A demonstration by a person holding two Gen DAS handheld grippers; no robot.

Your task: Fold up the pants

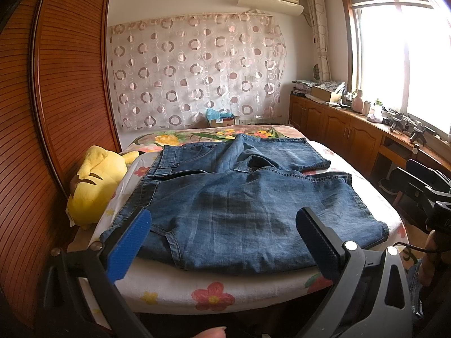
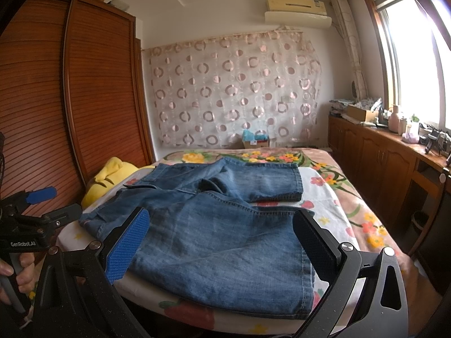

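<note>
While wide open, both tongs — left (image 1: 222,225), right (image 2: 222,225) — hold nothing.

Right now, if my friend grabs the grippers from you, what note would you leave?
Left gripper: open, holding nothing, near the bed's close edge.
Right gripper: open, holding nothing, beside it.
Jeans: spread flat on the bed, waistband to the left by the yellow plush, both legs pointing right and lying apart.
Done: the jeans are laid out; no fold shows yet.
Left: probably bring one leg over the other, then fold across. Mind the plush close to the waistband.
</note>
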